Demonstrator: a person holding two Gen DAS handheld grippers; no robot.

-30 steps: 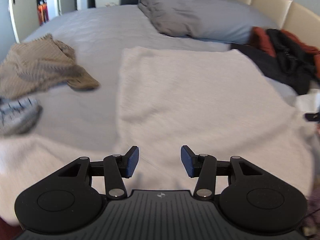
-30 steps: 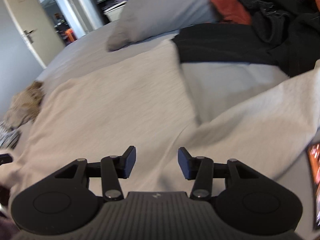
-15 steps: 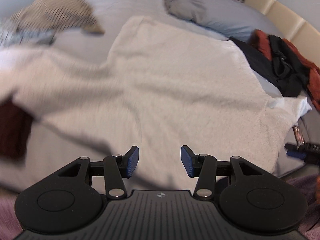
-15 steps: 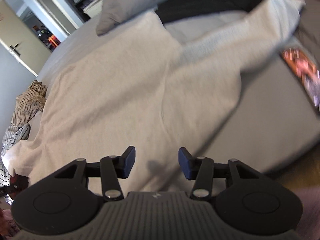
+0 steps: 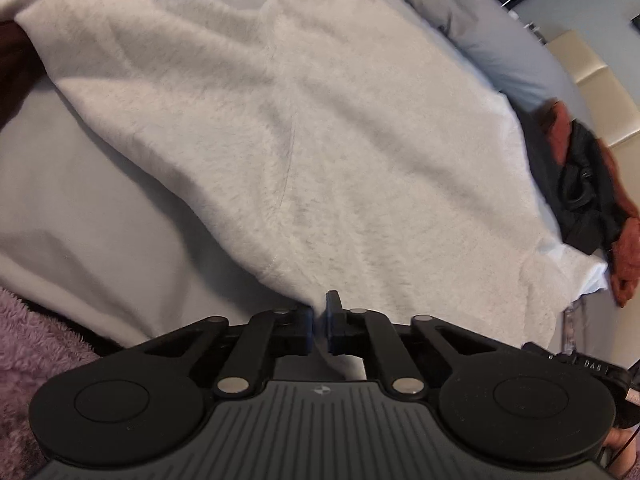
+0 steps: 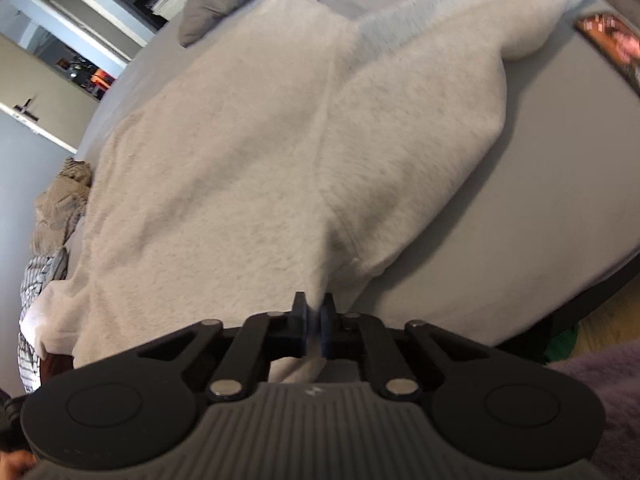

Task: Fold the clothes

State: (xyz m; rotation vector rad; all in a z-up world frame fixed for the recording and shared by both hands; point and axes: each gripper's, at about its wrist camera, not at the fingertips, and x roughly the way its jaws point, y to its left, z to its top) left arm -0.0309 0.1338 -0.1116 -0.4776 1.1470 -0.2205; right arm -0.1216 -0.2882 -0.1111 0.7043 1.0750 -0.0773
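Both grippers are pinching the near hem of a pale grey sweatshirt (image 5: 340, 152) that is lying spread across the bed (image 5: 80, 208), body flat and both sleeves trailing out toward the side edges. The left gripper (image 5: 319, 330) is clamping cloth between nearly closed jaws at the bed's near edge; the right gripper (image 6: 314, 330) is doing the same, its jaws narrow on a fold of hem. The likely trouble is slippage: the fleece is thick, soft and slightly fuzzy, so a thin bite could be pulling free if the two sides are lifted unevenly, and the heavy sleeves could be dragging or bunching under the body. A dark pile of clothes (image 5: 584, 184) is sitting at the far right edge, close enough to snag the sleeve (image 5: 560, 272) beside it.
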